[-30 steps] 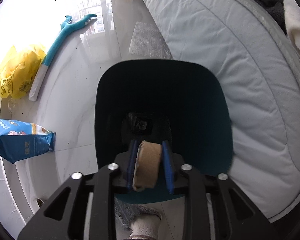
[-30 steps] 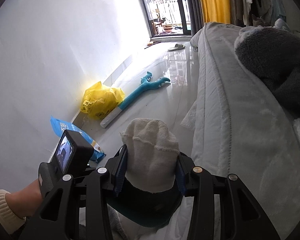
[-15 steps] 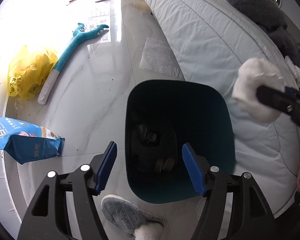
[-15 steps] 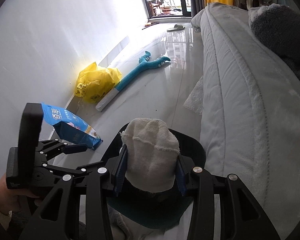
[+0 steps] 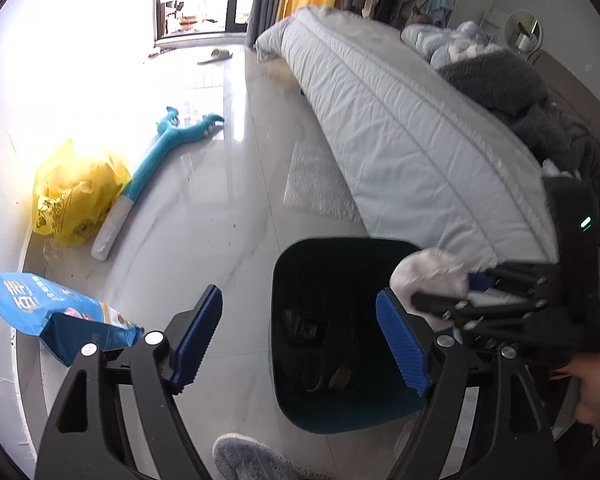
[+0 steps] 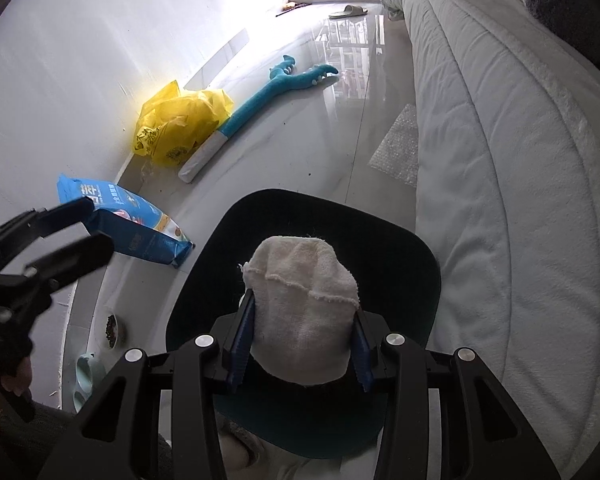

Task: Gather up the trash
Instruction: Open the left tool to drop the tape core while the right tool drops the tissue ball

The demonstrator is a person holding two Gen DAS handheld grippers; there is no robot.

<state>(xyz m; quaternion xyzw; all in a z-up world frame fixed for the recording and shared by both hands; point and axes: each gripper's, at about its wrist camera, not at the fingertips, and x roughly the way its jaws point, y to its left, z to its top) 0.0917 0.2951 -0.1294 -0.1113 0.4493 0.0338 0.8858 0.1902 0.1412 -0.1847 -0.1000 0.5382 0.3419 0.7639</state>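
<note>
A dark teal bin (image 5: 340, 242) stands on the pale floor beside the bed, with dark scraps lying in its bottom. My left gripper (image 5: 298, 300) hangs above the bin's left side; its jaws are opening wide and nothing is between them. My right gripper (image 6: 303, 308) is shut on a white towelling sock (image 6: 300, 300) and holds it right over the bin's (image 6: 300, 197) mouth. In the left wrist view the same sock (image 5: 432, 276) and the right gripper (image 5: 466, 290) come in from the right, above the bin's rim.
A yellow plastic bag (image 5: 76, 196), a blue pouch (image 5: 52, 320) and a teal plush toy (image 5: 172, 140) lie by the wall. Bubble wrap (image 5: 320, 188) lies against the bed (image 5: 400, 140). Pet bowls (image 6: 110, 328) stand near the bin. A grey slipper (image 5: 256, 460) is just in front.
My left gripper let go of a brownish roll over the bin, opened wide and rose. My right gripper came down over the bin with the sock still in it.
</note>
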